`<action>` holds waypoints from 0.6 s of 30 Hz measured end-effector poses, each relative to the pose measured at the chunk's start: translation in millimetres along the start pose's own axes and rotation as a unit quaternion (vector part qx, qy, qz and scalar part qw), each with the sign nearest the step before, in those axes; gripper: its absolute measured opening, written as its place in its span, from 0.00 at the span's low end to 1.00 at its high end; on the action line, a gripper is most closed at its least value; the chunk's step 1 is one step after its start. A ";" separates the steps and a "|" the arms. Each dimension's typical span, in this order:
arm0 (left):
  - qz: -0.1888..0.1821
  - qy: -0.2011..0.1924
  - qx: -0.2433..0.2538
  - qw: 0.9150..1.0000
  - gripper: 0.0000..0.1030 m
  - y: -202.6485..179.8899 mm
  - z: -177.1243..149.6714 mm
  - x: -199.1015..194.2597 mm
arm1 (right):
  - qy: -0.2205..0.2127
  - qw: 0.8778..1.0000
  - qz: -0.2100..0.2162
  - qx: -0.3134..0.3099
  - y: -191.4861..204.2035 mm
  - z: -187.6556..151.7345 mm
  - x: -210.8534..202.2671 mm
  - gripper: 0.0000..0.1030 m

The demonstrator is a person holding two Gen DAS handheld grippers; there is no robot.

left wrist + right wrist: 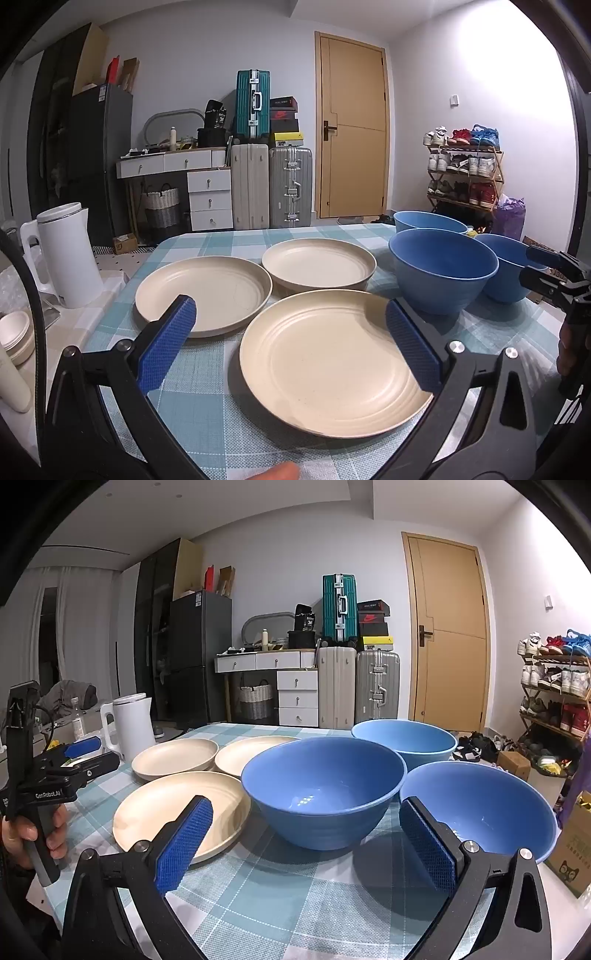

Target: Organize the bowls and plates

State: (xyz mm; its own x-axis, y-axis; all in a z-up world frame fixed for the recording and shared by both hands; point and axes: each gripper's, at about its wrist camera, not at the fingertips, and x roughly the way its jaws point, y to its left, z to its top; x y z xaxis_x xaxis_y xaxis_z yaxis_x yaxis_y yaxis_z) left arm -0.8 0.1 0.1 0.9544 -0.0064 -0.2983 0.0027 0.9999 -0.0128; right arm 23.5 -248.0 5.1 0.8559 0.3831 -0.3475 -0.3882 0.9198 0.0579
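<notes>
Three cream plates [334, 363], three blue bowls [323, 792]

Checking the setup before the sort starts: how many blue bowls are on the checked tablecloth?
3. The middle bowl sits beside the nearest cream plate; the near bowl is to its right at the table's edge; the far bowl stands behind them. None seems hidden.

three cream plates [334, 363] and three blue bowls [323, 792] sit on the checked tablecloth [280, 890], plus one white kettle [70, 254].
</notes>
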 end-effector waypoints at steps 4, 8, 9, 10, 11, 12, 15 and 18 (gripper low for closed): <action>0.003 0.009 0.000 1.000 0.99 -0.4 0.4 1.6 | 0.004 1.000 0.001 0.001 -0.1 0.1 0.2 1.00; 0.002 0.007 0.000 1.000 0.99 -0.3 0.2 0.9 | 0.005 1.000 0.001 0.000 0.3 0.2 0.7 1.00; 0.002 0.007 0.000 1.000 0.99 -0.4 0.2 0.9 | 0.004 1.000 0.001 0.001 -0.1 0.1 0.1 1.00; 0.002 0.007 0.000 1.000 0.99 -0.4 0.2 0.8 | 0.004 1.000 0.001 0.001 0.0 0.1 0.0 1.00; 0.002 0.006 0.000 1.000 0.99 -0.3 0.1 0.8 | 0.005 1.000 0.001 0.001 0.0 0.1 0.2 1.00; 0.002 0.007 0.000 1.000 0.99 -0.2 0.2 1.0 | 0.004 1.000 0.001 0.001 0.0 0.1 0.1 1.00; 0.002 0.006 0.000 1.000 0.99 -0.1 0.2 0.6 | 0.004 1.000 0.001 0.001 0.0 0.1 0.3 1.00; 0.002 0.006 0.001 1.000 0.99 -0.3 0.1 0.8 | 0.004 1.000 0.001 0.001 0.1 0.1 0.7 1.00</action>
State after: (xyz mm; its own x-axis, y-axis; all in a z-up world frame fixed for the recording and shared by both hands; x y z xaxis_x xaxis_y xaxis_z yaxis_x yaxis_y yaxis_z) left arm 0.0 -0.2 0.1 0.9509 -0.0023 -0.3094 -0.0010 0.9999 -0.0104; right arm 24.1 -247.6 4.9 0.8521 0.3851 -0.3544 -0.3901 0.9188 0.0606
